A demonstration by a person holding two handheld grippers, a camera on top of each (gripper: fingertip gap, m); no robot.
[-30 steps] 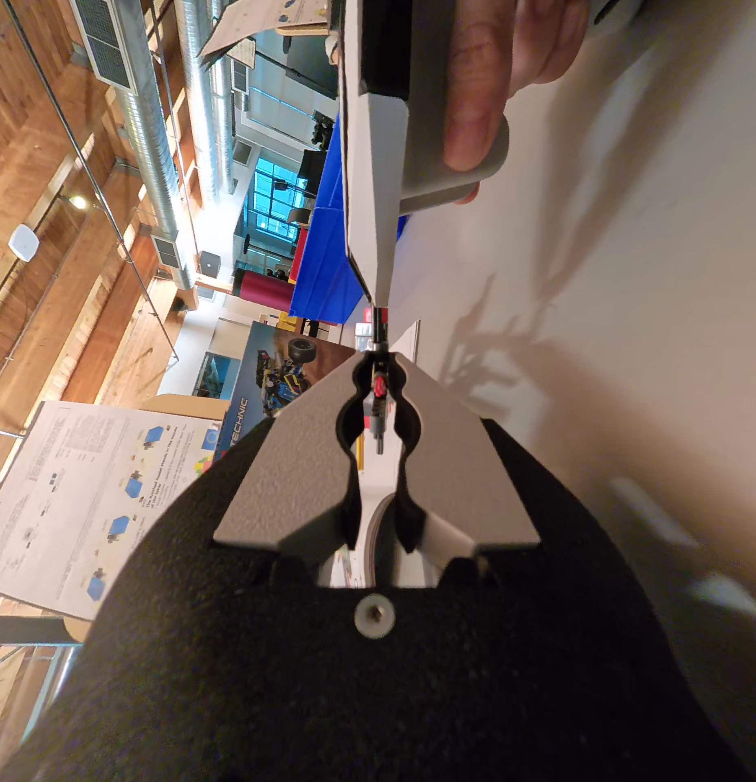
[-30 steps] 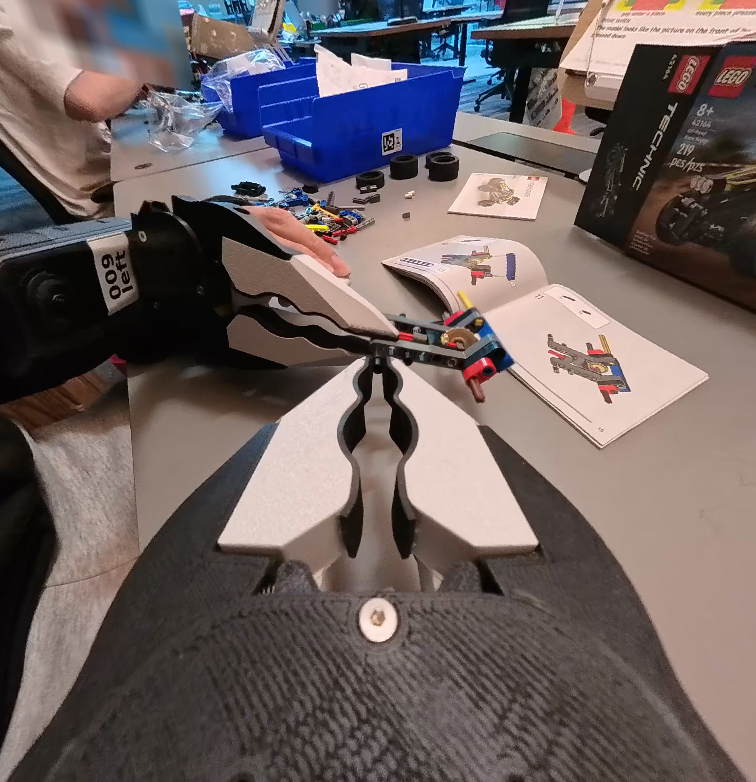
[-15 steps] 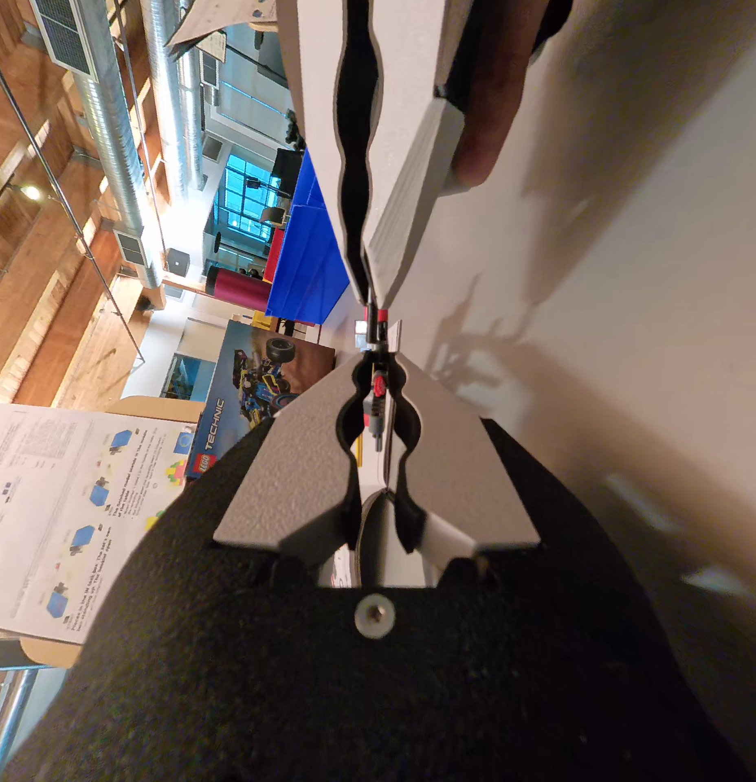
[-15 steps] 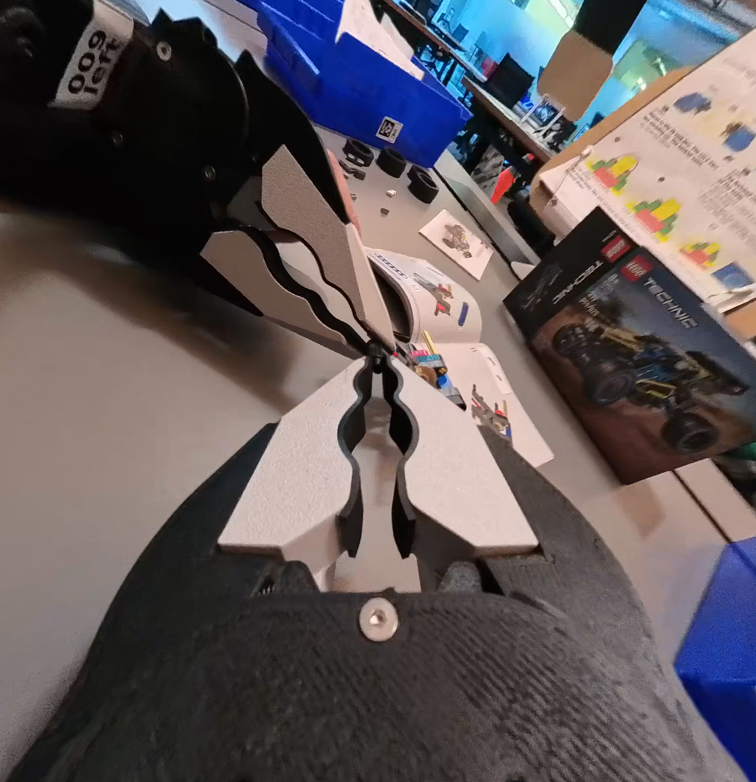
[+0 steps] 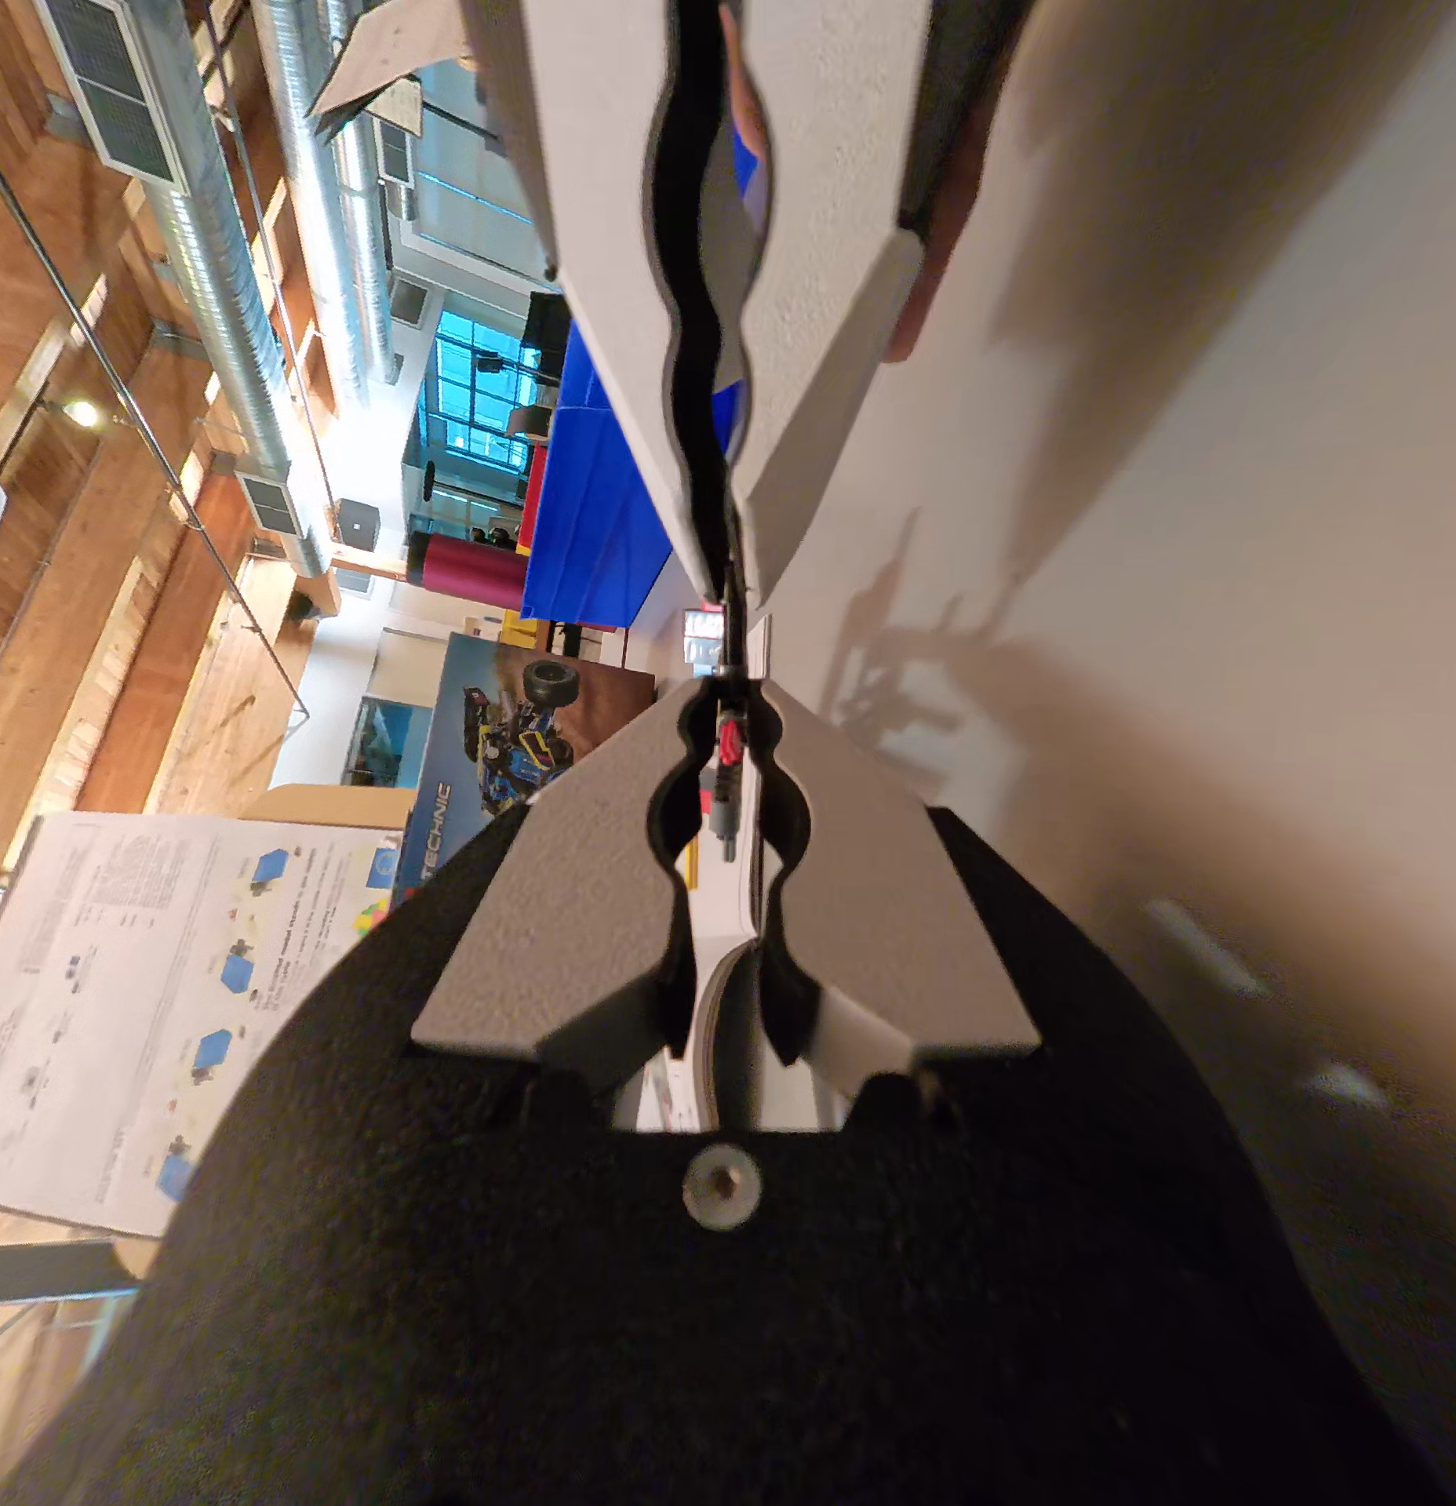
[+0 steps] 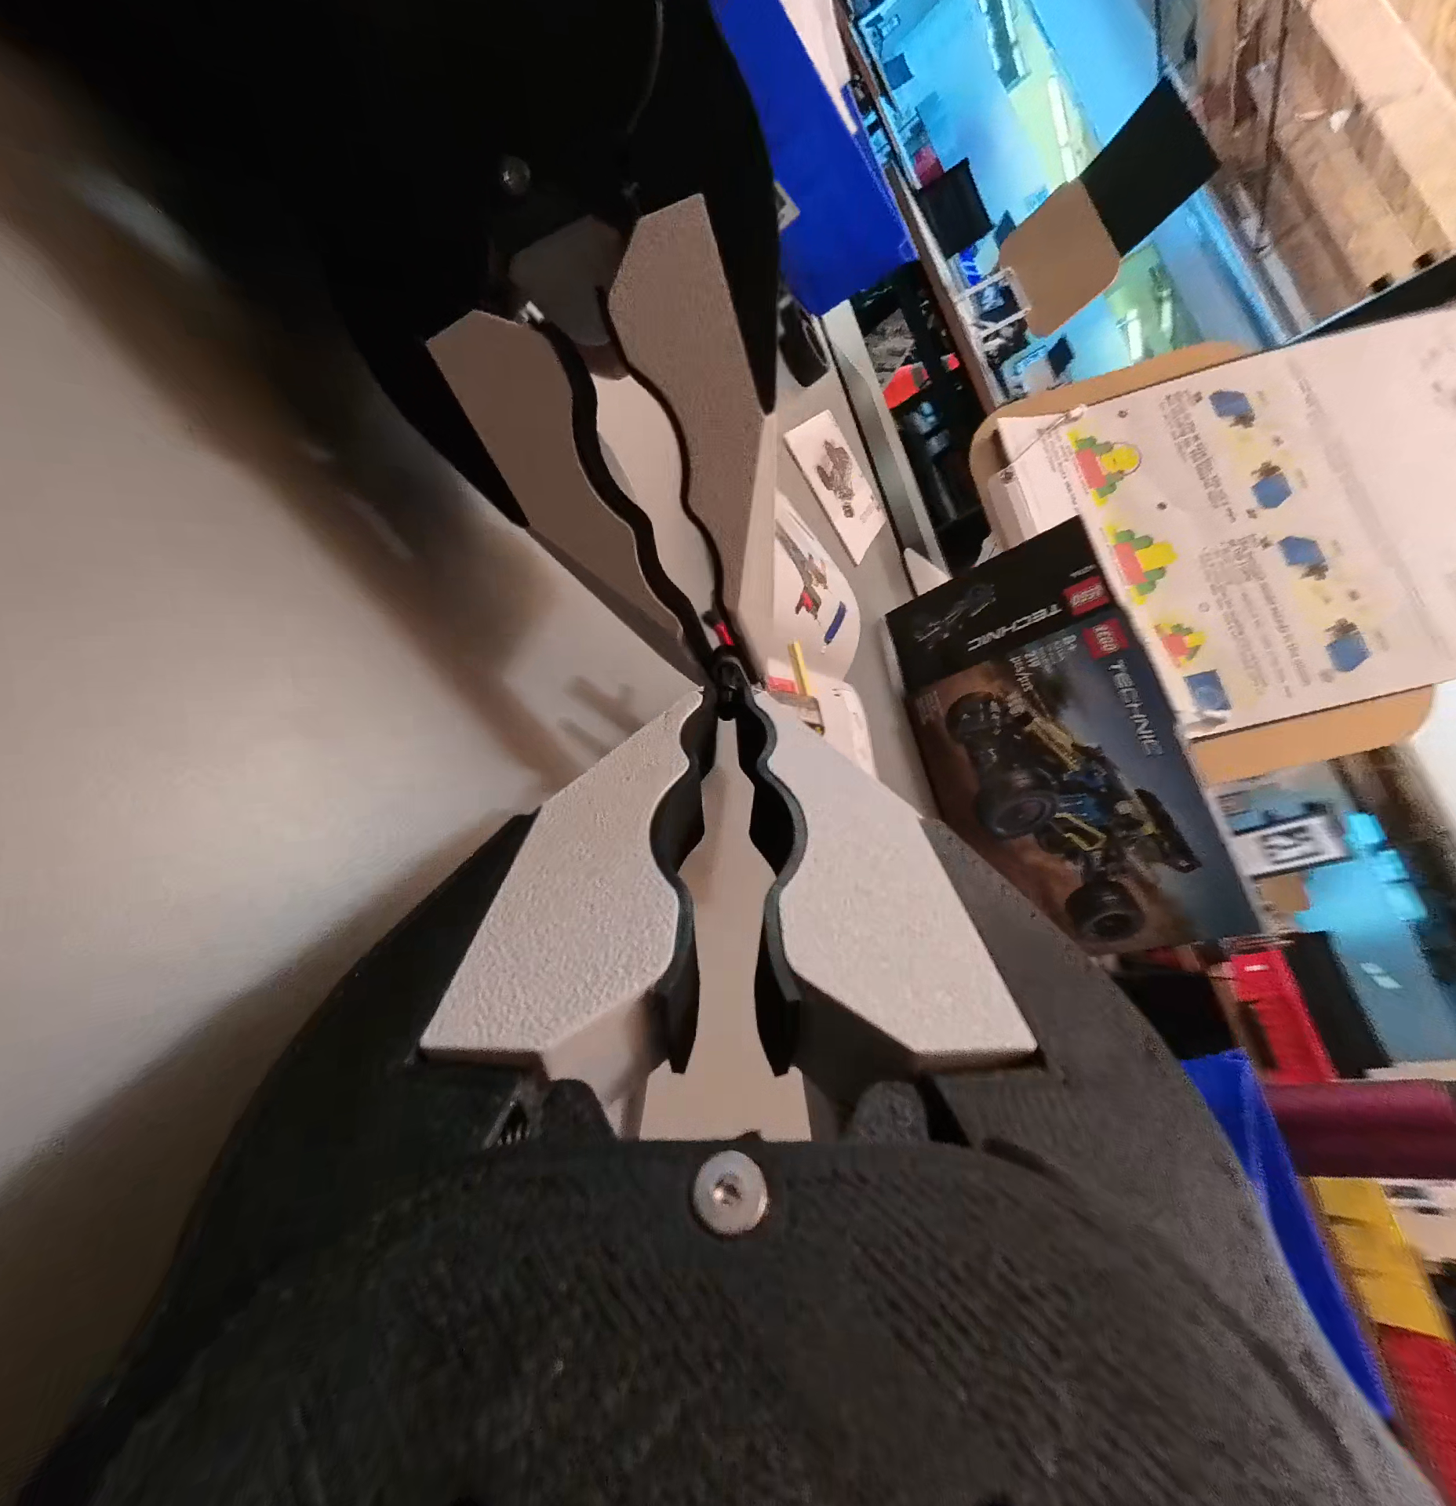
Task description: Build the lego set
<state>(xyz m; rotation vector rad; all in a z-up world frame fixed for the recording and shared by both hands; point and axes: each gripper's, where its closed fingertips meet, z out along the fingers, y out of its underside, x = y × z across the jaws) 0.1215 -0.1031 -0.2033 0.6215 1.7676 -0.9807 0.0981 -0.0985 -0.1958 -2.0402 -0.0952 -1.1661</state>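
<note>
**A:** Count so far: two grippers, one small lego assembly (image 5: 726, 758) pinched between them tip to tip, held up off the grey table (image 5: 1197, 489).

**B:** Yep. Left gripper (image 5: 729, 693) is nearly closed on one end, right gripper (image 5: 729, 591) clamps the other, narrow gap too.

**A:** Left view shows the red and grey bits of the piece; right view barely shows it, just a dark nub with red.

**B:** Right view also gets one open manual (image 6: 822, 603) and one leaflet (image 6: 839, 481). One set box (image 6: 1059, 733) shows in both.
</note>
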